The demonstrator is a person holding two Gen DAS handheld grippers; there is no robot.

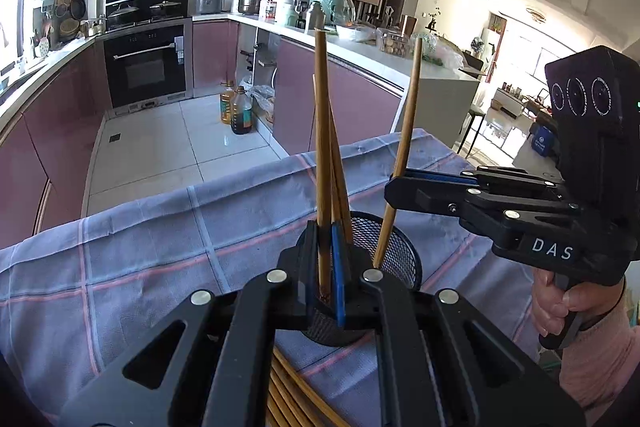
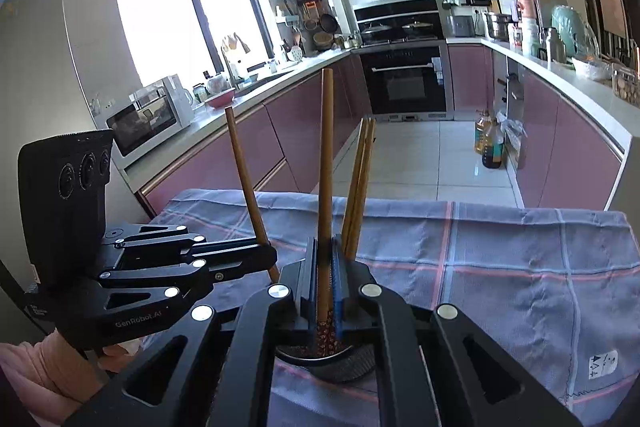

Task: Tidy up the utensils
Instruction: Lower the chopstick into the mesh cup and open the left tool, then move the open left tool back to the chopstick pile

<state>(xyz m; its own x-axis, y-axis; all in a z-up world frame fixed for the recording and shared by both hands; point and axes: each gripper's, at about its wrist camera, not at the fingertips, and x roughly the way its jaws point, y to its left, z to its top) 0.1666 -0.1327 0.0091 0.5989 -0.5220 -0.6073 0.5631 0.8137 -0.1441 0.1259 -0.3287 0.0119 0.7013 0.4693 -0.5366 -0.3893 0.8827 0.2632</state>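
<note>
Both my claws are pinching one bamboo chopstick each, left gripper [image 1: 326,267] and right gripper [image 2: 325,279], lower ends inside the black mesh holder [image 1: 394,247] directly beneath them; risk: a tilted release could tip the light holder or jam against chopsticks [image 2: 358,187] already standing there.

The right gripper [image 2: 324,283] clamps one upright chopstick [image 2: 326,167] over the mesh holder [image 2: 352,367]; the left gripper [image 2: 266,257], to its left, grips another chopstick [image 2: 244,171] (tilted), above the checked cloth [image 2: 500,267].
</note>
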